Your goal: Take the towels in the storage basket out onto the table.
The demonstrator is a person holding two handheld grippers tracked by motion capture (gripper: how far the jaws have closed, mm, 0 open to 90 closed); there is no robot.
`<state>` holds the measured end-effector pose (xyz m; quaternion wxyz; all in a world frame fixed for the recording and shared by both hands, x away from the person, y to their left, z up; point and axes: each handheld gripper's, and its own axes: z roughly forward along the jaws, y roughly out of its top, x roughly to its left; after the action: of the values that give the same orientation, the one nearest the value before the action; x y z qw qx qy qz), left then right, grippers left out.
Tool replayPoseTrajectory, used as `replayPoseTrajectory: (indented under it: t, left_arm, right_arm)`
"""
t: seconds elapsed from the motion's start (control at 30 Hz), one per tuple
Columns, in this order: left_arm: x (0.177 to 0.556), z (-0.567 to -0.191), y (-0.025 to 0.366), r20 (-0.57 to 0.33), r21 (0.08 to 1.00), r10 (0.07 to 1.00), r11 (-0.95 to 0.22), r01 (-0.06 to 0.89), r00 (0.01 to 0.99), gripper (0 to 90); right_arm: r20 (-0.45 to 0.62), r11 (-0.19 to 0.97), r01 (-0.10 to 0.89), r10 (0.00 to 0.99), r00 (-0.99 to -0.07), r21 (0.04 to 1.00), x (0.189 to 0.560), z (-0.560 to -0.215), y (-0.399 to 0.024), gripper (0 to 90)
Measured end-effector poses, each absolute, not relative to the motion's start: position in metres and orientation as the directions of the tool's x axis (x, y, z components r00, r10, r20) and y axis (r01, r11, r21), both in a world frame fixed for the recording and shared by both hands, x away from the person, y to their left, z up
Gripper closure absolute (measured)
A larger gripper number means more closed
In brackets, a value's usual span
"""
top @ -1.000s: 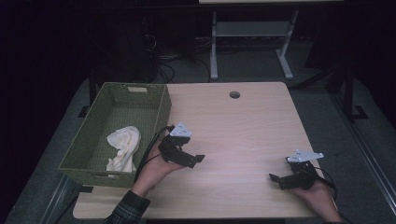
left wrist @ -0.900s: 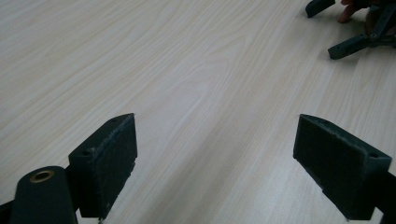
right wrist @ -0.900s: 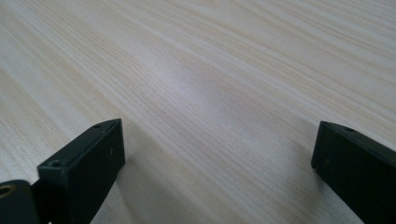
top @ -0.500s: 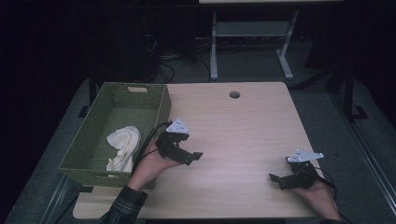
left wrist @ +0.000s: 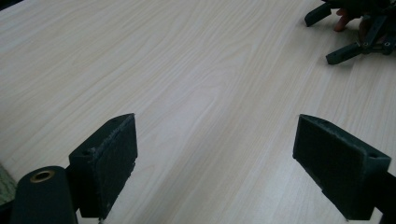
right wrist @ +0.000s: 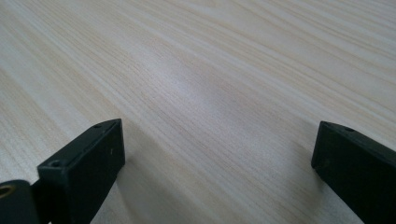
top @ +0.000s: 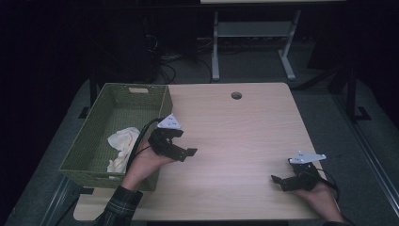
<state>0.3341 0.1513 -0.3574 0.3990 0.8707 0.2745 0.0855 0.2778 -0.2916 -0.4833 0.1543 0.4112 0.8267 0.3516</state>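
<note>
Wooden table (top: 244,136), left gripper (top: 181,150) jaws wide apart beside green basket (top: 94,141), right gripper (top: 282,181) likewise

The left gripper (top: 181,149) has drifted a little toward the person's side of the table (top: 244,127) — its jaws spread wide over bare wood. The left hand (top: 143,162) has shifted back with it
</note>
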Motion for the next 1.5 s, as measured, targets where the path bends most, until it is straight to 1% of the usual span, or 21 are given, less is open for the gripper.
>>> replayPoseTrajectory:
  t: [0.37, 0.83, 1.23, 1.5]
  left_arm:
    - [0.337, -0.350, 0.174, -0.066, 0.758, 0.584, -0.498, 0.422, 0.809, 13.5]
    - [0.338, -0.343, 0.203, -0.046, 0.766, 0.615, -0.484, 0.423, 0.787, 13.9]
    - [0.338, -0.342, 0.226, -0.040, 0.767, 0.635, -0.475, 0.431, 0.771, 14.3]
    - [0.339, -0.344, 0.243, -0.032, 0.767, 0.669, -0.459, 0.447, 0.742, 14.5]
  right_arm:
    - [0.034, 0.414, 0.572, 0.789, -0.614, 0.708, 0.278, -0.483, -0.292, 2.3]
    - [0.034, 0.414, 0.572, 0.788, -0.614, 0.708, 0.278, -0.483, -0.292, 2.3]
    - [0.035, 0.414, 0.572, 0.789, -0.614, 0.708, 0.278, -0.483, -0.292, 2.3]
    - [0.034, 0.414, 0.572, 0.789, -0.614, 0.708, 0.278, -0.483, -0.292, 2.3]
